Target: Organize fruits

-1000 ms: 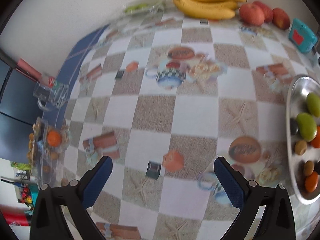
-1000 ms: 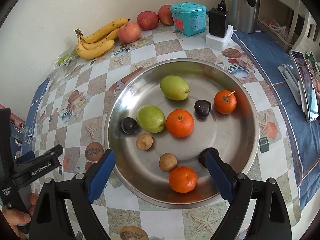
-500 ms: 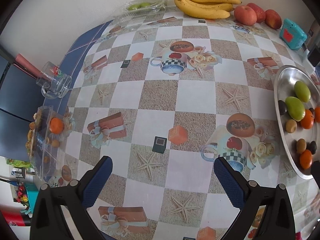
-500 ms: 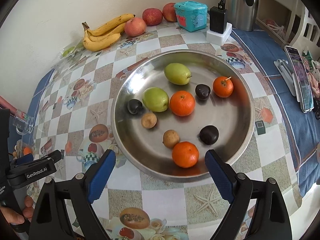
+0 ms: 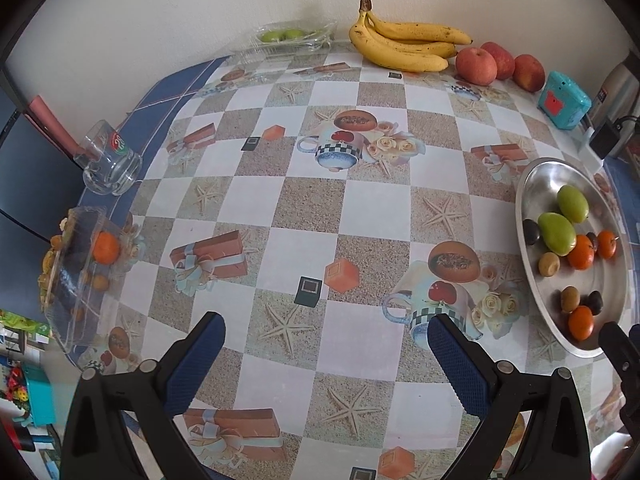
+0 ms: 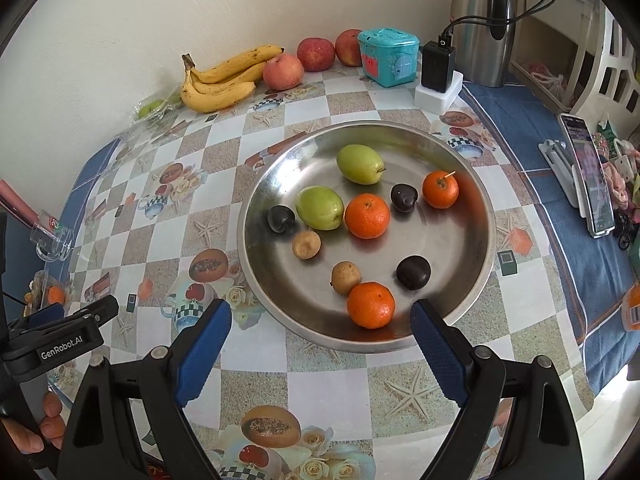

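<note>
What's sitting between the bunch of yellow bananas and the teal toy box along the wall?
Three red apples sit in a row between the yellow bananas and the teal toy box, clearest in the right wrist view.

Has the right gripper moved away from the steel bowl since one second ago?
Yes. The right gripper has pulled back toward the camera side: its fingertips, earlier over the steel bowl, now sit at the near rim, and more tablecloth shows below.

Home dining table: patterned tablecloth (image 5: 256,204), thermos (image 6: 482,24).
</note>
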Demonstrator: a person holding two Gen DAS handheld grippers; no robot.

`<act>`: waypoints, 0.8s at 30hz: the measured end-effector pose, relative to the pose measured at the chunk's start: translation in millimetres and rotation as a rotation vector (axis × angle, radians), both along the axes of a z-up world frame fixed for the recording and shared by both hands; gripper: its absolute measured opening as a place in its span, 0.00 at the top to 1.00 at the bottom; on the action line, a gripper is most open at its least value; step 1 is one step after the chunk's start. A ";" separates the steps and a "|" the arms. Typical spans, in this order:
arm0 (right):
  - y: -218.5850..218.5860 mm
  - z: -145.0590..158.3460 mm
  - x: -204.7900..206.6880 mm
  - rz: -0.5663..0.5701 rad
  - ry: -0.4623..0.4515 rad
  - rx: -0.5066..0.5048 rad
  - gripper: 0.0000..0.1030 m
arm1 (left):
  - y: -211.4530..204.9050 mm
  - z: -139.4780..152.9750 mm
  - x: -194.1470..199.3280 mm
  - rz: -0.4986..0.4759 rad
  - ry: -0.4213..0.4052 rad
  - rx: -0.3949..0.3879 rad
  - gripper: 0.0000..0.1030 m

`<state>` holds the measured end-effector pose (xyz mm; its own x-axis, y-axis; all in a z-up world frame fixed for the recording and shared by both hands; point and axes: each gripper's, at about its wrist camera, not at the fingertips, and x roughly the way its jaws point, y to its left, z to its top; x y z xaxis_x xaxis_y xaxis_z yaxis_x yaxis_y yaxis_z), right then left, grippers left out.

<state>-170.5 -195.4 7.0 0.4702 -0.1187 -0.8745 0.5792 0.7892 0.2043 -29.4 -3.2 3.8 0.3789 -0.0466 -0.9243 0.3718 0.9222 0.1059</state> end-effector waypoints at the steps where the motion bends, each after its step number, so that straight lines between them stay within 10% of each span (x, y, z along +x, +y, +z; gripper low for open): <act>1: 0.5 0.4 0.3 0.002 0.001 -0.005 0.12 | 0.9 0.4 0.2 0.003 0.002 -0.007 0.00; 24: 7.1 4.6 5.2 0.032 0.026 -0.058 0.12 | -1.3 6.7 -2.8 -0.014 0.004 -0.040 0.01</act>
<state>-165.3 -188.3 11.6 0.4515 -0.1554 -0.8787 0.5583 0.8173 0.1424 -32.3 -4.5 10.4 0.3744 -0.0890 -0.9230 0.3850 0.9204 0.0674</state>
